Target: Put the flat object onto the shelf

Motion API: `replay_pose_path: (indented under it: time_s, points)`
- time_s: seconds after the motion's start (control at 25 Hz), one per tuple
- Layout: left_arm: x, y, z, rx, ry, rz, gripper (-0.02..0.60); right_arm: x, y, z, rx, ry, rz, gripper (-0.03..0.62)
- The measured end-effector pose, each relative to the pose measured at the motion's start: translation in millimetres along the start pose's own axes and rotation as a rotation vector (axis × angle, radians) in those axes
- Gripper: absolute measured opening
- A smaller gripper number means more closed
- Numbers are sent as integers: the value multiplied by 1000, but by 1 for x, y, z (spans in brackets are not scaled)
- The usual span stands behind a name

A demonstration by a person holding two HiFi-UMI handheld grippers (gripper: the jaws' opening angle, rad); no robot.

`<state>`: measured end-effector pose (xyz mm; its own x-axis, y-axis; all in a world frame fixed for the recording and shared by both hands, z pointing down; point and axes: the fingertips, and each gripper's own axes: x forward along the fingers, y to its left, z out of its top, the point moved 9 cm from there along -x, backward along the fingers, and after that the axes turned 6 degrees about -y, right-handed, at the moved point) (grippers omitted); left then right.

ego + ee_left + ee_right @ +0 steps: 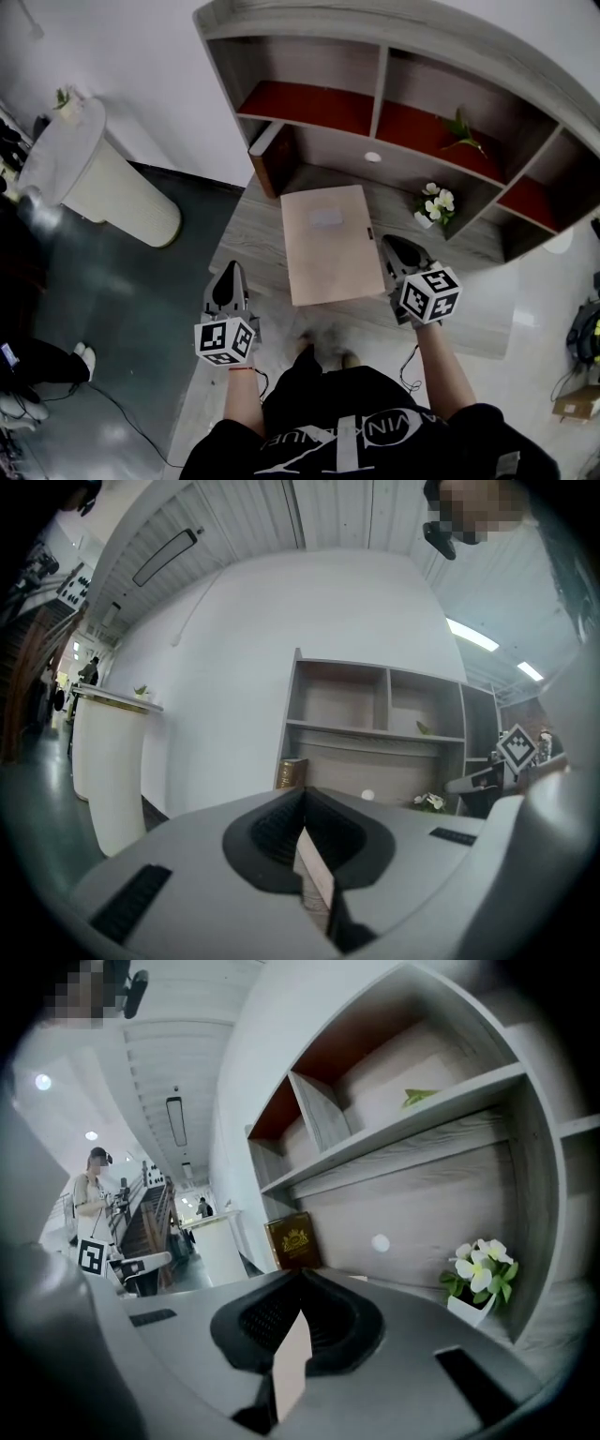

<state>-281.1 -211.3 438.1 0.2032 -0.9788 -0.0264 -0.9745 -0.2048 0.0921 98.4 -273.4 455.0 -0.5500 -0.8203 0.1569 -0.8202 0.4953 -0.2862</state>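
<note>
Right gripper fingers pressed shut. Tan flat board just left of them, over table. Grip unconfirmed; likely placed to lift its edge toward shelf ahead. Left gripper fingers shut too, board well right, spare.

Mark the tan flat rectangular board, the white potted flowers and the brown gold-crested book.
Tan flat rectangular board (330, 251): head view, centre of its top face.
White potted flowers (480, 1260): right gripper view, on the blossoms.
Brown gold-crested book (293, 1240): right gripper view, on its front cover.
</note>
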Motion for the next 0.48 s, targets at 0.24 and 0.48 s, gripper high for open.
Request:
replay_pose_path:
  time_s: [0.24,0.48]
  points:
    - [5,2,10,4,-27,2,3,-1,4,16,-67,-48,12,9]
    - [9,5,20,6,-54,10,3,-2,6,28,-112,-85,23,9]
